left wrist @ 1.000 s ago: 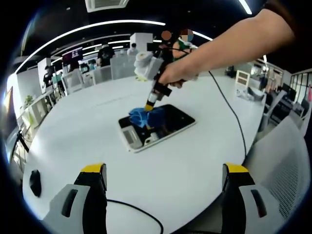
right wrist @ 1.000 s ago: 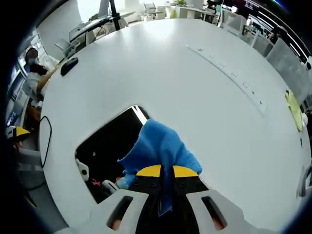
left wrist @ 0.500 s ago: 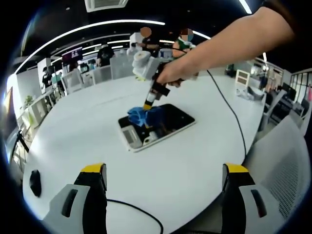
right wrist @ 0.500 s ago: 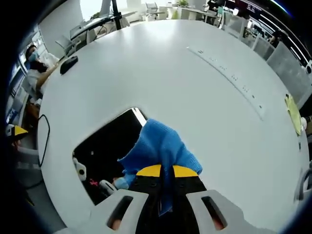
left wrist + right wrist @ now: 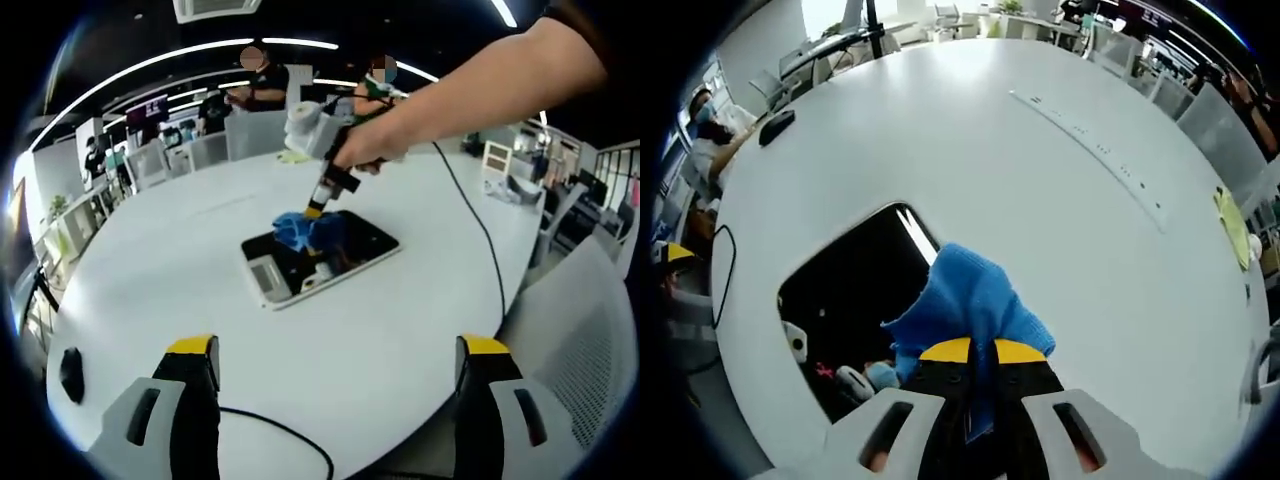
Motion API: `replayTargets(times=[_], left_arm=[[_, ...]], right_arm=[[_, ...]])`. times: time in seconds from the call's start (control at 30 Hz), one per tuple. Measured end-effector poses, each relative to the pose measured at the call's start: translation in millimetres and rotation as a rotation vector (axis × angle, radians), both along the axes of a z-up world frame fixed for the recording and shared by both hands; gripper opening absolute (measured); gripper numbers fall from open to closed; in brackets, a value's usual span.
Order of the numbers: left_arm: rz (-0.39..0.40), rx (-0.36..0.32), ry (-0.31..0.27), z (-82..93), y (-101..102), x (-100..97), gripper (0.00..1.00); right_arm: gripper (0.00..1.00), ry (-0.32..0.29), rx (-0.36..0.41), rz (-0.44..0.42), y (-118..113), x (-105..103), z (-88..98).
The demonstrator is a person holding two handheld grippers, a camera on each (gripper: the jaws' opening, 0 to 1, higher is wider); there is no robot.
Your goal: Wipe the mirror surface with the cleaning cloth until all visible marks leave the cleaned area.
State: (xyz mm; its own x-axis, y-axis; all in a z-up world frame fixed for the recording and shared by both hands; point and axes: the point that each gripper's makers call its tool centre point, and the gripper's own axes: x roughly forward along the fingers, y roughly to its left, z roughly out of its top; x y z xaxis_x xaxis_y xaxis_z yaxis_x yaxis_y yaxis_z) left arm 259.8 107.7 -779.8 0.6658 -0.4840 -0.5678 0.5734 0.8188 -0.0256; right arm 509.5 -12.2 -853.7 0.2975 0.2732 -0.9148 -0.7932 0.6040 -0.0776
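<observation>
A rectangular white-framed mirror (image 5: pixel 340 250) lies flat on the round white table (image 5: pixel 180 270), its dark glass (image 5: pixel 850 300) reflecting the ceiling. My right gripper (image 5: pixel 973 352) is shut on a blue cleaning cloth (image 5: pixel 970 305) and presses it onto the mirror's far part. From the left gripper view, that right gripper (image 5: pixel 313 212) comes down from a person's hand onto the blue cloth (image 5: pixel 315 233). My left gripper (image 5: pixel 335 350) hangs well in front of the mirror, near the table's edge, open with nothing between its jaws.
A black cable (image 5: pixel 285 430) curls on the table near my left gripper, and a black mouse (image 5: pixel 72 372) sits at the left edge. Another cable (image 5: pixel 470 215) trails right of the mirror. A yellow item (image 5: pixel 1232 228) lies far right. Chairs and people ring the table.
My right gripper has slid the blue cloth across the mirror towards its far right part, uncovering more dark glass on the near left side. The left gripper has stayed still.
</observation>
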Motion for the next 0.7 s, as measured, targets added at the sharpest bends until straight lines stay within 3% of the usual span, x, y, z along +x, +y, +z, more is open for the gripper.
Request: replayTargets(times=[0.5, 0.7], left_arm=[[-0.001, 0.004, 0.007, -1.6, 1, -0.7, 0.98], [-0.003, 0.004, 0.008, -1.9, 0, -0.8, 0.98]], right_arm=[[0.02, -0.007, -0.007, -0.014, -14, 3, -1.0], [0.02, -0.014, -0.011, -0.018, -16, -8, 5.0]])
